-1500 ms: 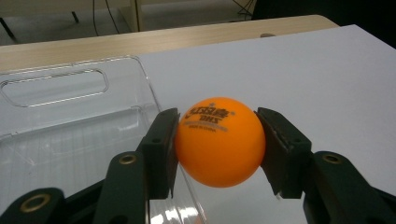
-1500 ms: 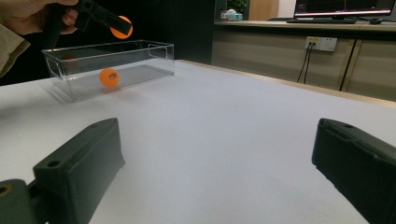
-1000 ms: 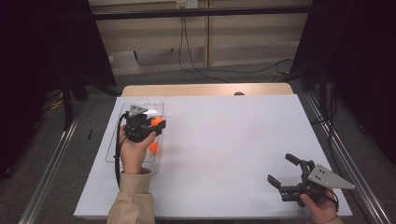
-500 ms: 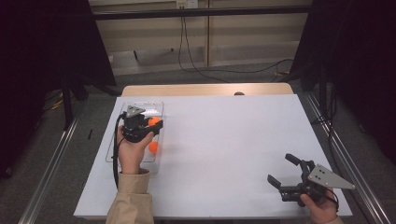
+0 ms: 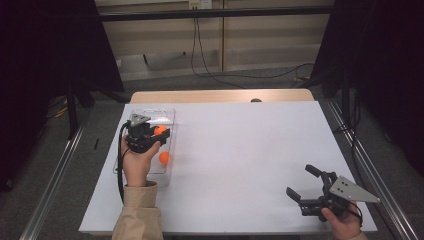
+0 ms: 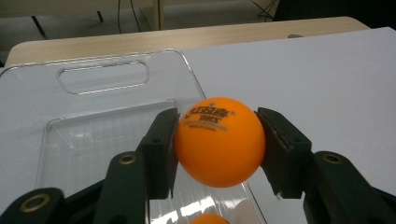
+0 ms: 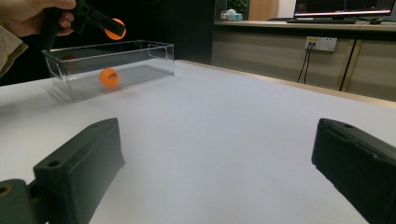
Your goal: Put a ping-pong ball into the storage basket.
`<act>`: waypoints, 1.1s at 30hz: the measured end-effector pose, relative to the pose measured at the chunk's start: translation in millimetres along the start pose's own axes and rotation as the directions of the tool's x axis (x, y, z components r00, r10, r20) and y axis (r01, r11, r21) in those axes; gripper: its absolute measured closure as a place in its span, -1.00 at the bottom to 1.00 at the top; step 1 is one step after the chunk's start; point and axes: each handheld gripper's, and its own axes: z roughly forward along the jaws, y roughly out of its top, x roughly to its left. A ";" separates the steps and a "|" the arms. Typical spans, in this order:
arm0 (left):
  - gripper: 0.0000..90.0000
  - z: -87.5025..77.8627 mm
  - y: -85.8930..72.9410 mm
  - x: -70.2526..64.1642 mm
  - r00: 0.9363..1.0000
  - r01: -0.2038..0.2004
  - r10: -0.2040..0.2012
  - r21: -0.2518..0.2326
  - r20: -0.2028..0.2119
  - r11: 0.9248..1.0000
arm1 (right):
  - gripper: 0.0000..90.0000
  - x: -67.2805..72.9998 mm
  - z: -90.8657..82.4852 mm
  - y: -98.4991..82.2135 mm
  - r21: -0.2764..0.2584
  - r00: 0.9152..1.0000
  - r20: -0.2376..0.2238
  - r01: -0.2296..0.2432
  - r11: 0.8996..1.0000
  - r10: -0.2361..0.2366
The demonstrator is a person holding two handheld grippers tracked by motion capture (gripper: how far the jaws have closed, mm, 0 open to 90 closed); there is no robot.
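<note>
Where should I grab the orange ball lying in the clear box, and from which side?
Grip the lying ball across its middle, coming straight down through the clear box's open top. Its walls block any sideways approach, and a round ball probably slips unless pinched at its widest part.

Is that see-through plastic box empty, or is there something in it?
Not empty. One orange ball lies on the floor of the clear plastic box; a second orange ball is held above it by the left gripper.
</note>
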 end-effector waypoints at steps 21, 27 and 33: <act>0.13 -1.3 -3.9 7.6 0.999 0.008 -0.008 0.002 -0.032 1.000 | -0.97 0.2 0.0 0.2 -0.003 1.000 -0.004 0.000 1.000 0.000; 0.13 -1.1 -4.6 8.4 0.999 0.006 -0.006 0.004 -0.038 1.000 | -0.97 0.1 -0.1 0.2 -0.003 1.000 -0.004 0.000 1.000 0.000; 0.13 -1.3 -5.1 9.3 0.999 0.005 -0.005 0.006 -0.046 1.000 | -0.97 0.1 -0.1 0.1 -0.002 1.000 -0.004 -0.001 1.000 0.001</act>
